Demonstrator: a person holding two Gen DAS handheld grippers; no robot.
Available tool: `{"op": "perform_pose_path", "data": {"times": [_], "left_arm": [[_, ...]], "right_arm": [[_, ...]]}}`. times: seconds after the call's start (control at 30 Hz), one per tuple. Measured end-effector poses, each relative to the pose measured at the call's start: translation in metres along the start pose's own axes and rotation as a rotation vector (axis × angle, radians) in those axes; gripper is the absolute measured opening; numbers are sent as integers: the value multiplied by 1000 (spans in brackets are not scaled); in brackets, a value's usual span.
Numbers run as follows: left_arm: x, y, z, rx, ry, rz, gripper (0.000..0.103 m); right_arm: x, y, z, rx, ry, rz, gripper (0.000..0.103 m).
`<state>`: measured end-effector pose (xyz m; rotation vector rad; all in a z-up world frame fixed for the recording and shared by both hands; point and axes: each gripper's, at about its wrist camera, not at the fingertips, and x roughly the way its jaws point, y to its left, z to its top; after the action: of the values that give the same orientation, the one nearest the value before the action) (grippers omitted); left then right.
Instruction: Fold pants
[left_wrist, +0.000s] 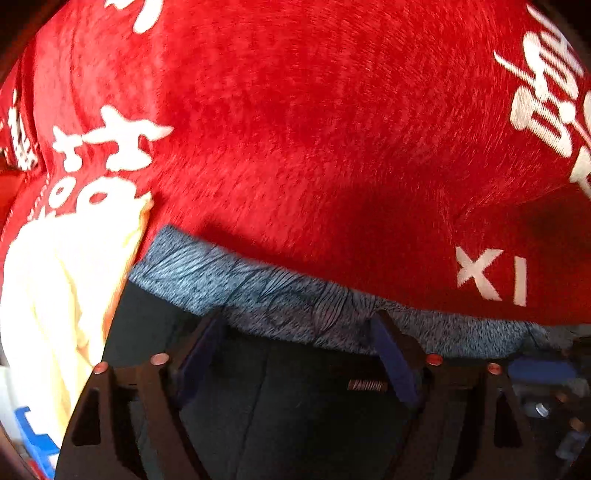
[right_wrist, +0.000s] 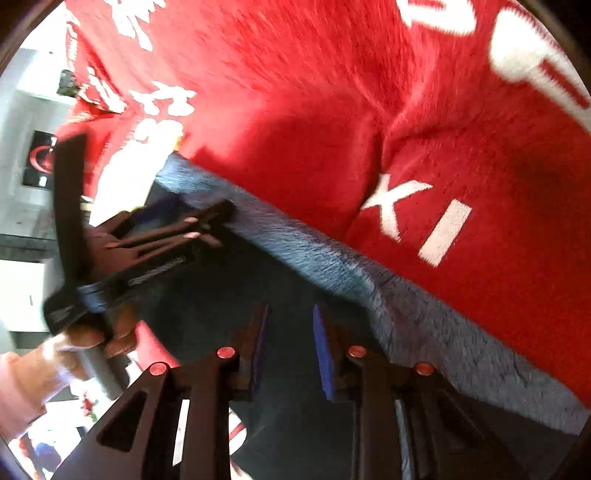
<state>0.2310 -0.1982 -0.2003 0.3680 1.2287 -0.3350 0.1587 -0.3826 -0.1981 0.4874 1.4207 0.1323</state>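
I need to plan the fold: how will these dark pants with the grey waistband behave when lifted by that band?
Probably floppy: the waistband already wrinkles and curves on the red cloth. The pants likely drape and sag between the left gripper and right gripper. The knit band looks grippy, not slippery.

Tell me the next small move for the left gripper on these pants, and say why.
Probably close the left gripper on the grey waistband. Its fingers stand apart, with their tips reaching the band's lower edge above the dark pants on the red blanket. The right gripper is also open, short of the band.
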Motion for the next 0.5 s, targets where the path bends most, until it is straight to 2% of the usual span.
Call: {"op": "perform_pose_path", "data": {"times": [0.03, 0.17, 0.27, 0.33, 0.4, 0.5], "left_arm": [[3, -5, 2, 11, -7, 13, 85], [5, -17, 7, 40, -7, 66, 85], [-16, -16, 4, -4, 5, 32, 85], [-33, -15, -6, -9, 0, 20, 85], [-50, -19, -21, 2, 0, 13, 85], [-70, -29, -47, 38, 17, -3, 85]], "right_arm": [[8, -9, 5, 30, -2, -44, 22], [0, -34, 10, 178, -72, 10, 20], [-21, -26, 2, 141, -125, -45, 29], [-39, -26, -10, 128, -147, -41, 42], [-56, -25, -27, 143, -177, -48, 49], [-76, -29, -60, 187, -192, -38, 50]]}}
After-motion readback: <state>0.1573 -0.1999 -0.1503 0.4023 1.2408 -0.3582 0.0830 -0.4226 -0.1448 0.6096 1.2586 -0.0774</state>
